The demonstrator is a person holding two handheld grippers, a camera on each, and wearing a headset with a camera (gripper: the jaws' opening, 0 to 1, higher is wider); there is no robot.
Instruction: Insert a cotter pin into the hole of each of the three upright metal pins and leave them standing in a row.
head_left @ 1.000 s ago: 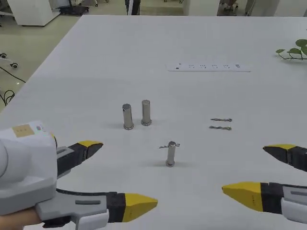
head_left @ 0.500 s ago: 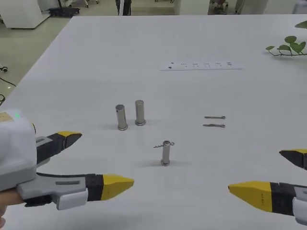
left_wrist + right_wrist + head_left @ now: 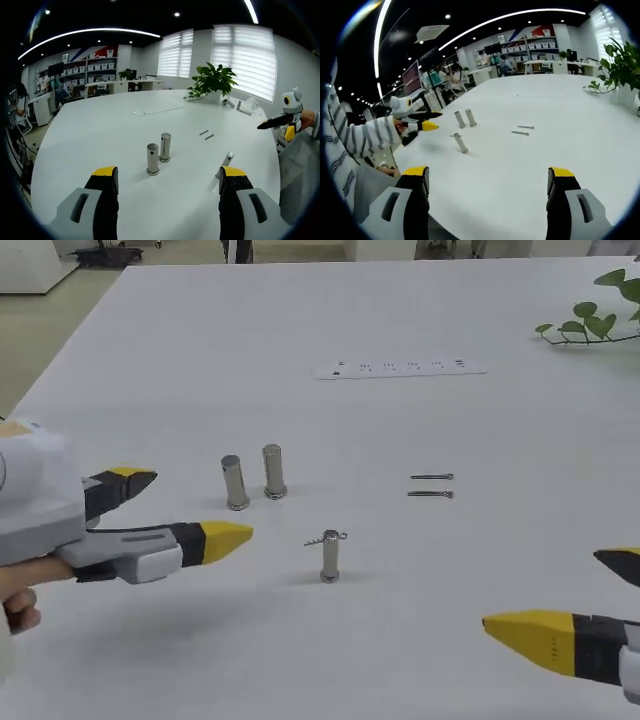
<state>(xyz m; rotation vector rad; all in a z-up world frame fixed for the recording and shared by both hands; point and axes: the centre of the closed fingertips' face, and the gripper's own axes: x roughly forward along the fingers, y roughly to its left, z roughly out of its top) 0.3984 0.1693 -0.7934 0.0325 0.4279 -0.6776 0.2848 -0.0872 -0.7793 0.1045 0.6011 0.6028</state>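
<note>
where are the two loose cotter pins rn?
Head view: the two loose cotter pins lie side by side on the table, right of centre, to the right of the lone front upright pin.

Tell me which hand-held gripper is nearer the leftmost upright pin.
Left. The left hand-held gripper is open just to the near left of the leftmost upright pin, with its tips close by. The right hand-held gripper is open far off to the right, beyond the pin with a cotter pin.
</note>
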